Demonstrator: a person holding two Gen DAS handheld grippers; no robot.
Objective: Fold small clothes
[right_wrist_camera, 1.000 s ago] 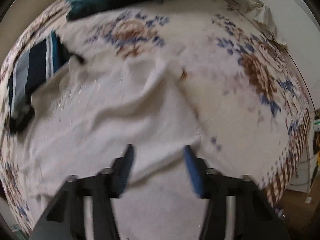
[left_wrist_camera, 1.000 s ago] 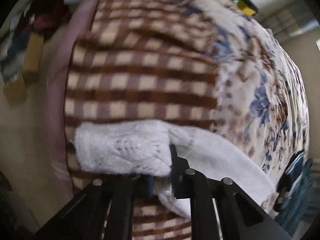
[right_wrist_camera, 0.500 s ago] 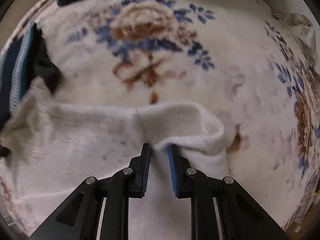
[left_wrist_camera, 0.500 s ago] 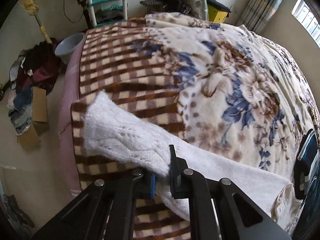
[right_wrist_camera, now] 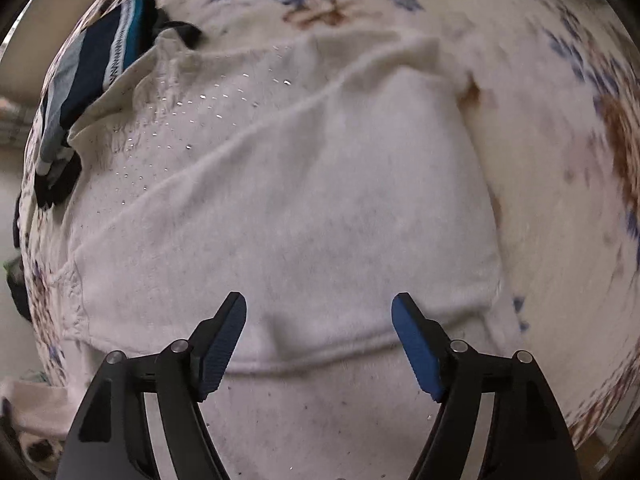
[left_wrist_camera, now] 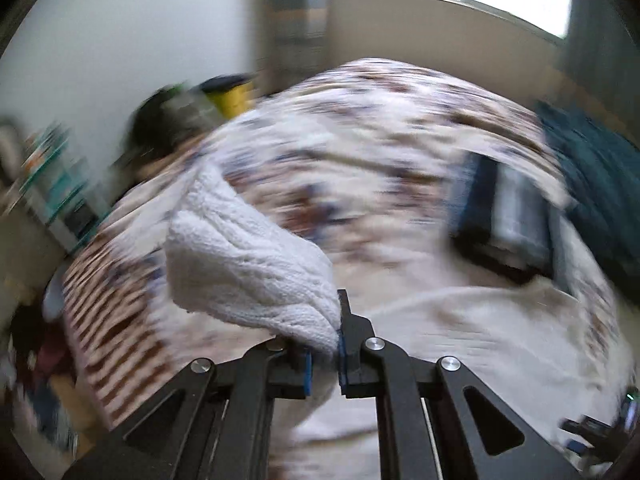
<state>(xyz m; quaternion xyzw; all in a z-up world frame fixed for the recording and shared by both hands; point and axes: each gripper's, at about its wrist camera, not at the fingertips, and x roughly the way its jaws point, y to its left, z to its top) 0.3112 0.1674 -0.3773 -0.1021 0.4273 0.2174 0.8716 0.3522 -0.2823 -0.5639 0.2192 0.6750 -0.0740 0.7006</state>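
A white knit sweater (right_wrist_camera: 300, 200) lies spread on the floral blanket (right_wrist_camera: 560, 120). Its folded edge runs just under my right gripper (right_wrist_camera: 318, 304). That gripper's jaws are opening and stand wide above the cloth, pads pressing on nothing. In the blurred left wrist view my left gripper (left_wrist_camera: 324, 344) is shut on the sweater's cable-knit sleeve (left_wrist_camera: 248, 264). The sleeve is held up off the bed, and the sweater body (left_wrist_camera: 460, 320) lies below to the right.
A folded navy, grey and teal striped garment (right_wrist_camera: 104, 52) lies at the sweater's far left corner, also seen as a striped garment (left_wrist_camera: 508, 216) in the left wrist view. A dark teal cloth (left_wrist_camera: 592, 176) sits beyond it. The bed's checked edge (left_wrist_camera: 112, 320) drops to a cluttered floor.
My left gripper has lifted the sleeve and swung it over the bed, with the view rolling. My right gripper, shut on a fold half a second ago, has let go and spread wide.
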